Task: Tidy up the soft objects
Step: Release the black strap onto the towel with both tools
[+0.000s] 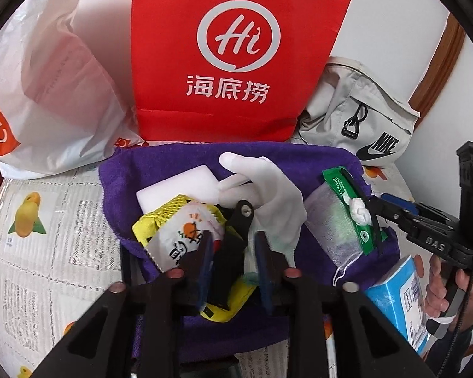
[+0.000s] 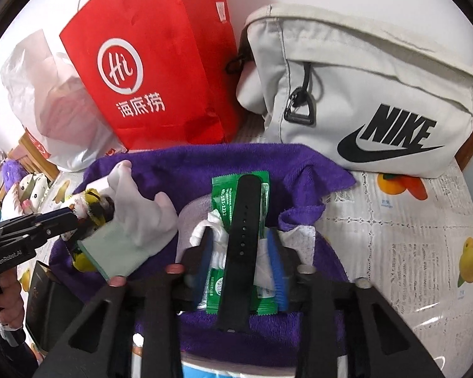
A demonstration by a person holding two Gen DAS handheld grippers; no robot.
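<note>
Soft items sit heaped on a purple towel (image 1: 179,163) spread as the gathering spot: left gripper (image 1: 233,252) hangs over the white glove (image 1: 268,189) and yellow mesh pouch (image 1: 160,217), its jaws parted and clamping nothing. Right gripper (image 2: 241,252) straddles the black strap (image 2: 241,236) lying on the green packet (image 2: 219,189), pads apart, not pinching. Red paper bag (image 1: 236,47), white plastic bag (image 1: 63,78) and grey Nike pouch (image 2: 362,94) crowd the far edge, and the blue box (image 1: 403,299) sits near right.

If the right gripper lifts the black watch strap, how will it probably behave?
The black watch strap is long and thin, probably rubbery, so its ends would likely droop. It lies loose on the green packet between the right gripper's open fingers, so it may slide. It looks light.
</note>
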